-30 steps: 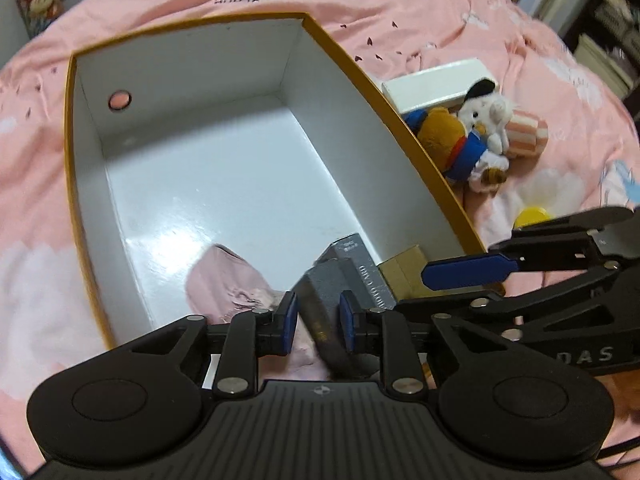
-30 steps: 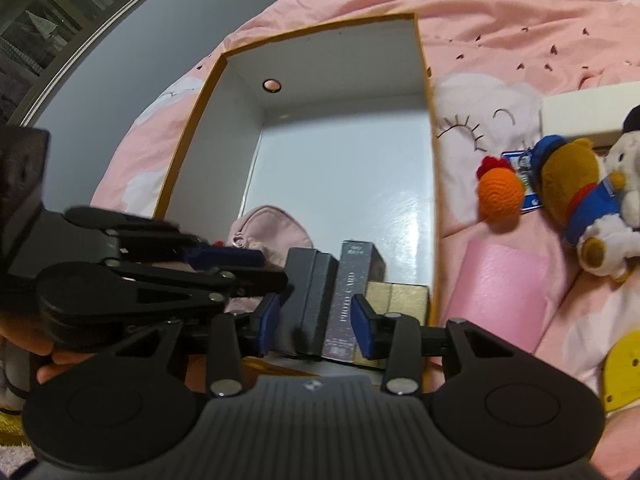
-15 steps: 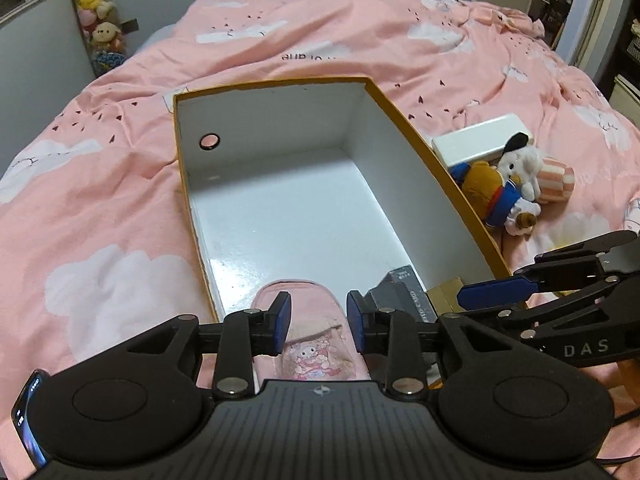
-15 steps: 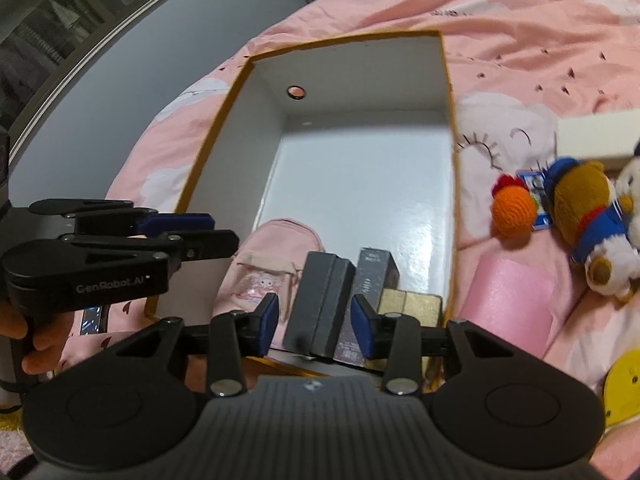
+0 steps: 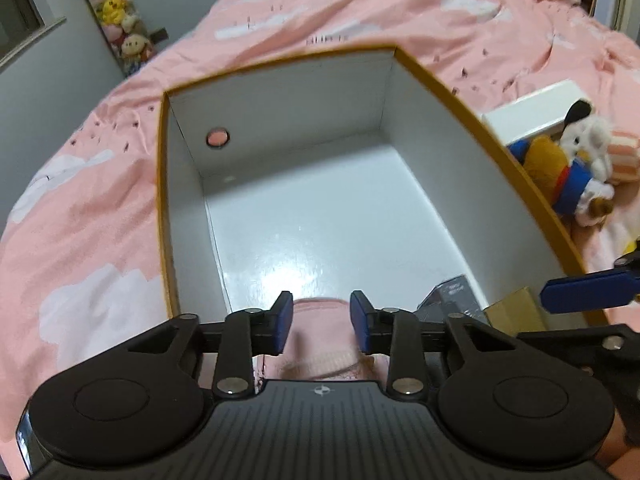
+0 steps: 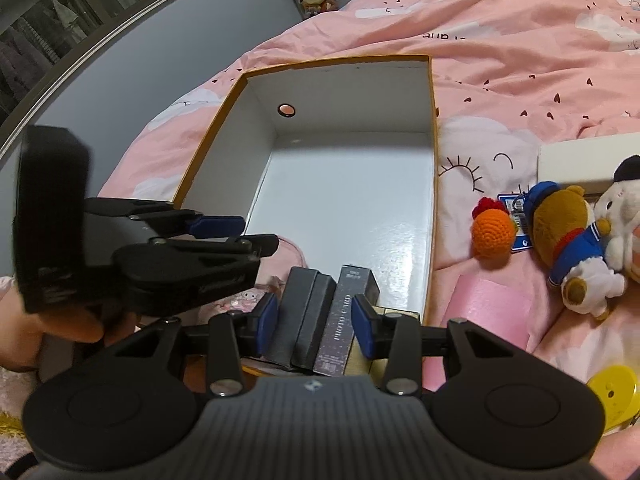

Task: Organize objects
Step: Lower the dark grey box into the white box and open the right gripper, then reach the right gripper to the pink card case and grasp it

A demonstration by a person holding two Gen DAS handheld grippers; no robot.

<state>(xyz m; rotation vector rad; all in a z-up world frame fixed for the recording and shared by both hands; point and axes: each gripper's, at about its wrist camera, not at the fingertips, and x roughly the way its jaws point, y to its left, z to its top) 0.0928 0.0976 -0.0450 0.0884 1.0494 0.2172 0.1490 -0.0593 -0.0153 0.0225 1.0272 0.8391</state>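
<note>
**Both grippers hang over the near end of the box**

From the right wrist, the near end of the white-lined, orange-rimmed cardboard box point(image 6: 431, 184) is plain: a dark grey slim case point(image 6: 310, 312) stands beside a tall dark carton printed "PHOTO CARD" point(image 6: 346, 320), with a gold-brown small box point(image 6: 396, 314) against the right wall and a flat pink fabric pouch point(image 6: 256, 296) to their left. The left wrist sees only the pouch's point(image 5: 320, 332) top edge and a corner of the dark carton point(image 5: 452, 294), but shows the box's point(image 5: 162, 208) bare floor and a round hole in the far wall.

The right gripper point(image 6: 314, 320) has its blue pads spread either side of the case and carton, grasping nothing. The left gripper point(image 5: 322, 326) is likewise released, its pads spread over the pouch.

Half a second ago the left gripper sat farther back; the box now fills more of its view. A second ago its pads were close about the grey case, which it has let go.

Outside the box, on the pink cloud-print duvet point(image 6: 520, 40), lie an orange crocheted ball point(image 6: 492, 232), a brown plush bear in a blue jacket point(image 6: 568, 224), a white oblong box point(image 6: 580, 160), a pink flat card point(image 6: 492, 312) and a yellow round disc point(image 6: 612, 394). The left gripper's black body hides the box's near left corner in the right view.
</note>
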